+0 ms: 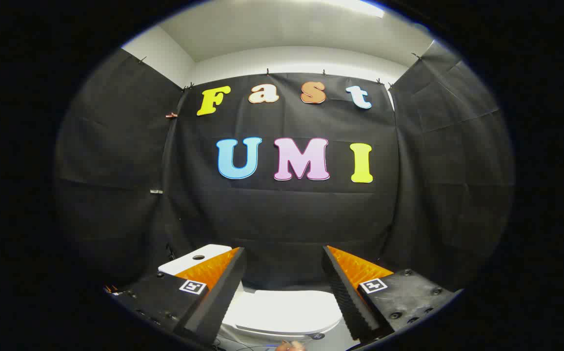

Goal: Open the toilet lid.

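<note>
A white toilet stands low against the black cloth wall. Its lid [287, 312] lies flat and closed, showing between and below my two fingers. The white tank top [195, 257] with a round button peeks out behind the left finger. My gripper [283, 273] is open, held above and in front of the toilet, with nothing between its orange-and-black fingers [213, 278]. The fingers are apart from the lid.
Black cloth walls close in the booth at the back and both sides. A small part of a hand [290, 345] shows just below the lid's front edge. Thin cables [231, 345] lie on the floor beside the toilet base.
</note>
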The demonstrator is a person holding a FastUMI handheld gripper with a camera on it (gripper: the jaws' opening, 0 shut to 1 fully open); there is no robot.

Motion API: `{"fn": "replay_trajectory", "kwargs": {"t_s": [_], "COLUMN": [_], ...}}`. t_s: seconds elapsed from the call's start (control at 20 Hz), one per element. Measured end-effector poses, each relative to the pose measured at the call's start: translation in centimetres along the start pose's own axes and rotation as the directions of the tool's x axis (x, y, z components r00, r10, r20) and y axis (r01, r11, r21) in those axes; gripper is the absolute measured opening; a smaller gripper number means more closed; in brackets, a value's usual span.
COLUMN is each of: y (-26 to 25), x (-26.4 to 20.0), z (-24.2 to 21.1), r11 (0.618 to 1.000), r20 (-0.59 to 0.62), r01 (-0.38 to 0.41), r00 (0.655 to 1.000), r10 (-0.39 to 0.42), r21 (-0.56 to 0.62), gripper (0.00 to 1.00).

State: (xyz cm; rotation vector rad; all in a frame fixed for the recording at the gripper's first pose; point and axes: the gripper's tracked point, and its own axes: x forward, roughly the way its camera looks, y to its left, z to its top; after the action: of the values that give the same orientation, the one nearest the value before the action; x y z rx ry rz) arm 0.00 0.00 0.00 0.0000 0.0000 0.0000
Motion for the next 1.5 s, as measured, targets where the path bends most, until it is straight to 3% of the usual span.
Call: {"fn": "replay_trajectory", "kwargs": {"t_s": [0.65, 1.5], "y": [-0.3, 0.1], "x": [-0.6, -0.6], "z": [1.1, 0.8], "r11": [1.000, 0.999], "r20": [0.036, 0.047], "r01": [0.030, 0.012], "r00": [0.999, 0.999], "r10": [-0.030, -0.013], "r21": [-0.010, 0.029], "gripper": [0.98, 0.98]}}
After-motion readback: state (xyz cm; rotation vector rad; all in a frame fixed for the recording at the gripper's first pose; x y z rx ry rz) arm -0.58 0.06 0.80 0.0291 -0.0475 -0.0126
